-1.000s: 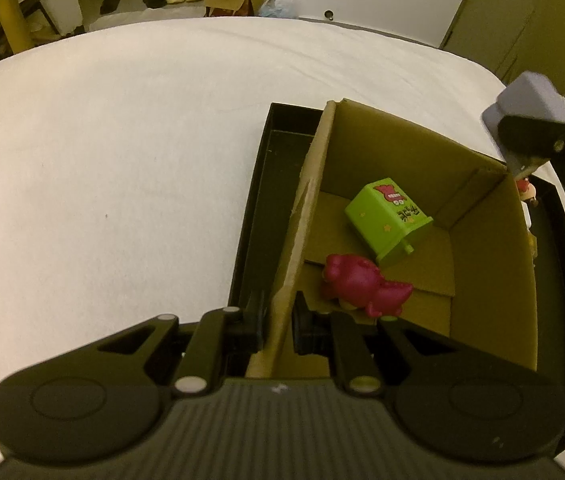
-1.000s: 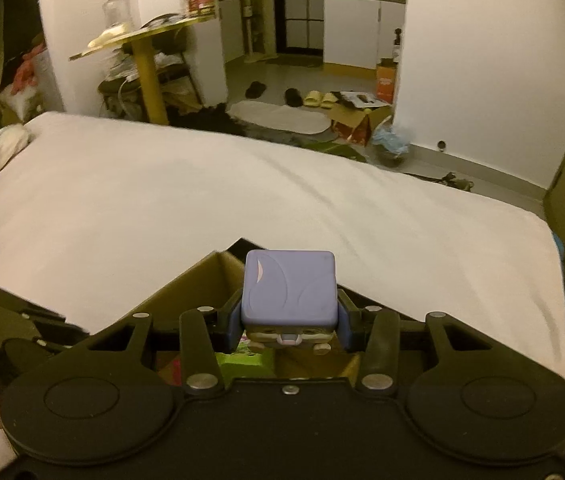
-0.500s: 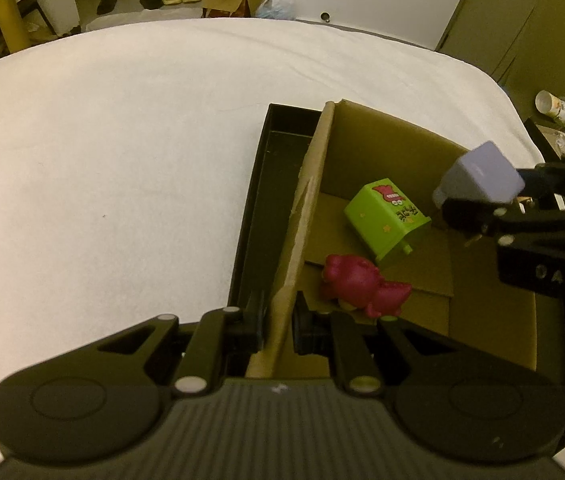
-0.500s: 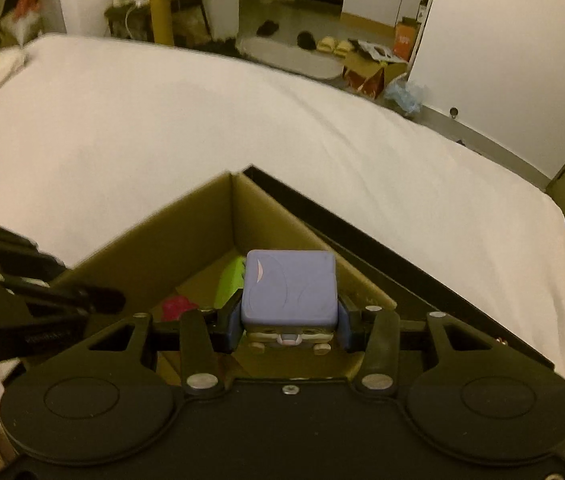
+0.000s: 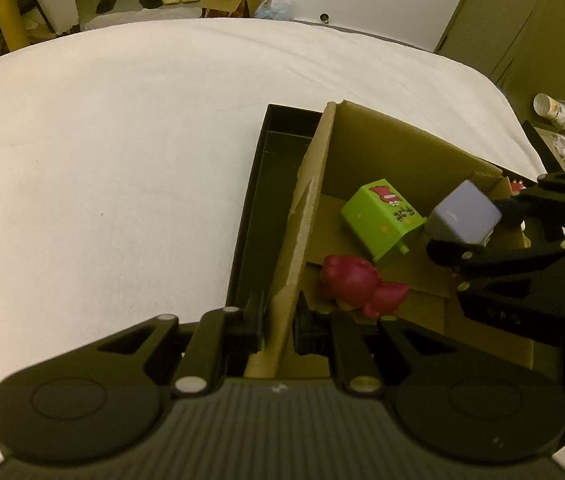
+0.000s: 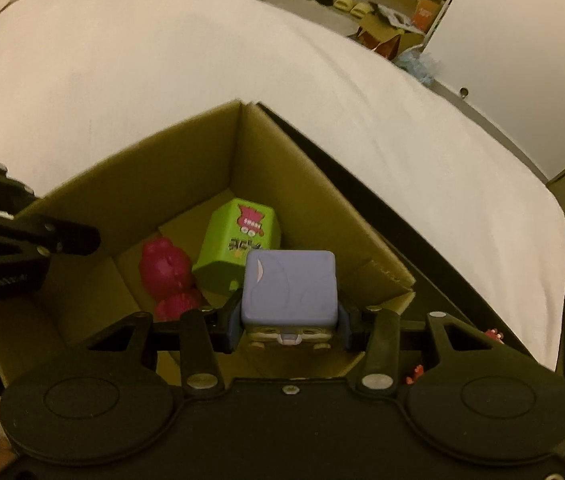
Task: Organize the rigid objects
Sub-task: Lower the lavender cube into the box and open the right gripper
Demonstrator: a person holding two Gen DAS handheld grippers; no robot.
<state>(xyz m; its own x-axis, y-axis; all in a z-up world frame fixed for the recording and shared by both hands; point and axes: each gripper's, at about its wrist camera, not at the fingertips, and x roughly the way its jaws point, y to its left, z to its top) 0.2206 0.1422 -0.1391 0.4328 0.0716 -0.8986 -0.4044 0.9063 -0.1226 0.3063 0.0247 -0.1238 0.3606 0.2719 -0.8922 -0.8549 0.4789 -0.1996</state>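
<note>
Purple cube toy (image 6: 289, 286) squeezed in right gripper (image 6: 288, 322) fingers, over cardboard box (image 5: 394, 148). Left gripper (image 5: 278, 320) pinches box wall. Next: lower cube beside green toy (image 6: 238, 248), let go.

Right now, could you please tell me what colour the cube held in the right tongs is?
Pale purple cube, clearest in the right wrist view.

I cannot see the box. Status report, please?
Left gripper shut on box wall. Right gripper holds purple cube over box. Nothing blocks.
</note>
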